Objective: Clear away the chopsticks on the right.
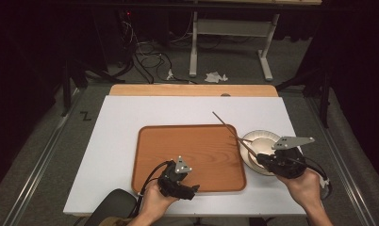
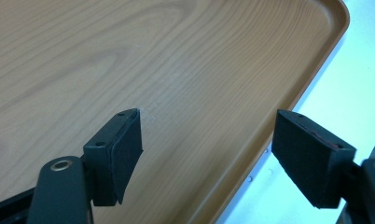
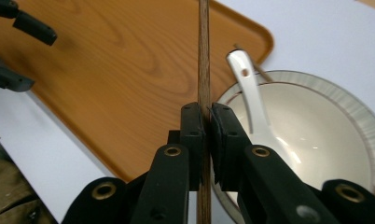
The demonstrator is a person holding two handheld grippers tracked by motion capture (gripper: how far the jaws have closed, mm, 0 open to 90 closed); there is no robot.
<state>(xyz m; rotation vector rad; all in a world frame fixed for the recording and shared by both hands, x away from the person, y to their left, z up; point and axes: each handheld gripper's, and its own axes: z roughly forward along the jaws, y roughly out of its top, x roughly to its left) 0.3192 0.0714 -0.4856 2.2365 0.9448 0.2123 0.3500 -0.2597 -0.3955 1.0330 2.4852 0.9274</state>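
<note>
Chopstick (image 3: 204, 56) sits clamped in the right tool (image 3: 207, 122) beside the bowl (image 3: 316, 135); left tool (image 2: 204, 144) gapes empty over the tray (image 2: 185, 70).

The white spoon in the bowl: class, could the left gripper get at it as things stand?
Probably yes. The left gripper is open and empty over the tray. The spoon lies exposed in the bowl, though the right gripper, clamping a chopstick, crowds it.
</note>
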